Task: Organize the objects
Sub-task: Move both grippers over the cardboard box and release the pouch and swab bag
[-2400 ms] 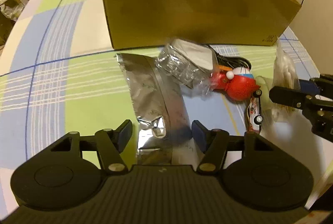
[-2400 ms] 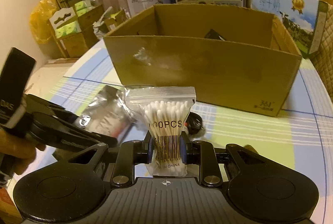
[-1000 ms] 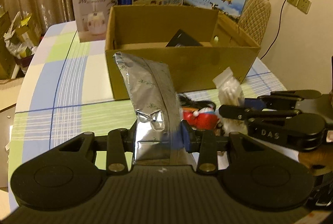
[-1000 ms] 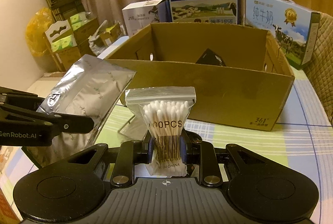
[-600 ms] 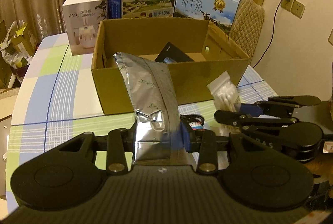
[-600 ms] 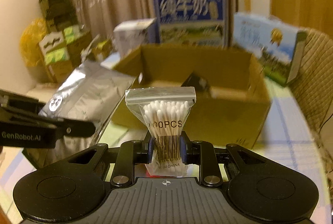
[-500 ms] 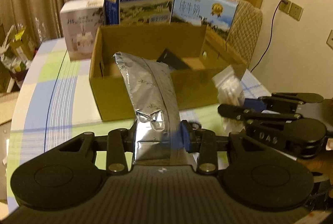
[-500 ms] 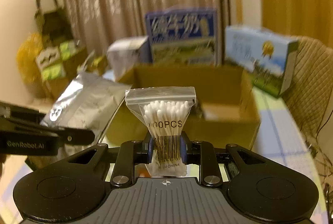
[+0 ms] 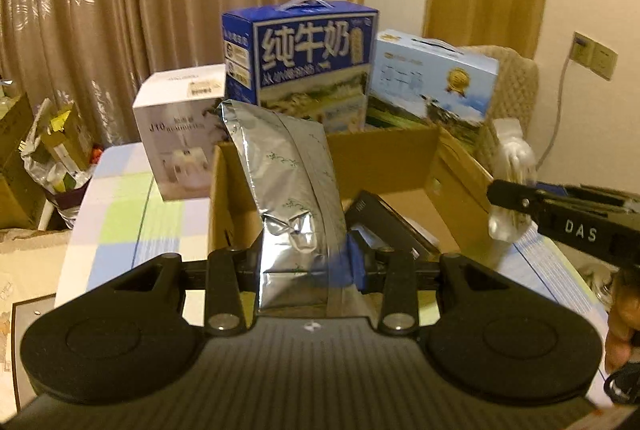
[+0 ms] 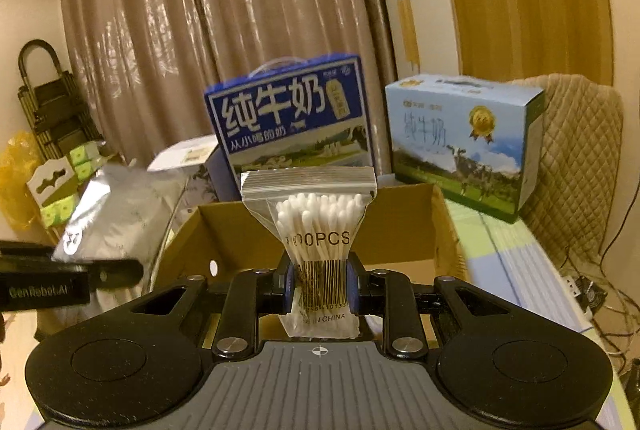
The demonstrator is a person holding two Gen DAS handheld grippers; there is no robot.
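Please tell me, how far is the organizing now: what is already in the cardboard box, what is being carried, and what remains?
Done: a black item already lies in the cardboard box. In hand: the left gripper clamps a silver foil pouch, the right gripper a bag of cotton swabs, both raised at the box. Left: release both inside. Other table items are out of view.

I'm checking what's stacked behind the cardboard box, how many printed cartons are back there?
3. A white carton at left, a dark blue milk carton in the middle, a light blue milk carton at right. The held silver pouch may hide more.
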